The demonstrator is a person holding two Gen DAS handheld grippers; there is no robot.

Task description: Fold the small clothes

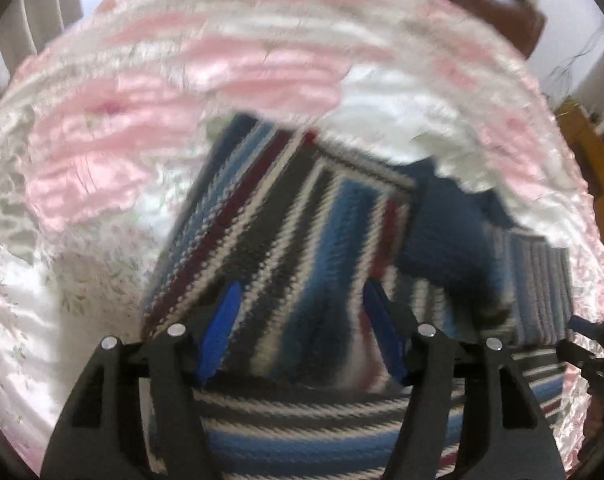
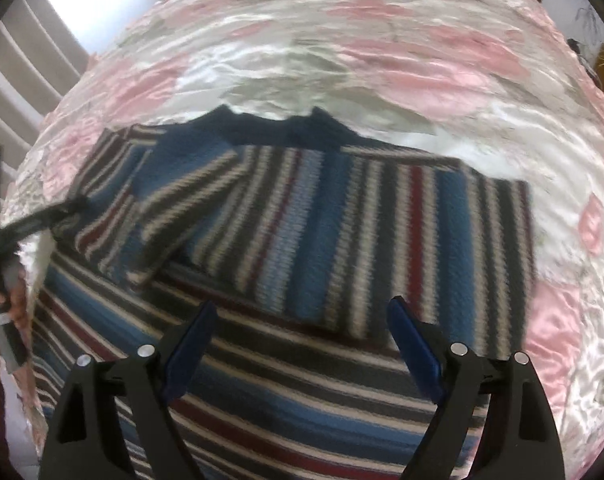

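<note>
Pink-and-white satin bedspread lies beyond my jaws. Between both spread, empty grippers, left gripper and right gripper, a knitted striped sweater lies folded, collar pointing away.

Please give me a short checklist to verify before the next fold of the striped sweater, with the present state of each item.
1. Left gripper open and holding nothing: ok.
2. Right gripper open and holding nothing: ok.
3. Striped sweater lies on the bedspread, not hanging off the edge: ok on the sides in view; the near edge cannot tell.
4. Sleeve already folded across the body: ok, it lies over the stripes in the right wrist view.
5. Other sleeve folded in too: cannot tell.
6. Sweater flat, without big wrinkles: cannot tell, both pictures are blurred.
</note>
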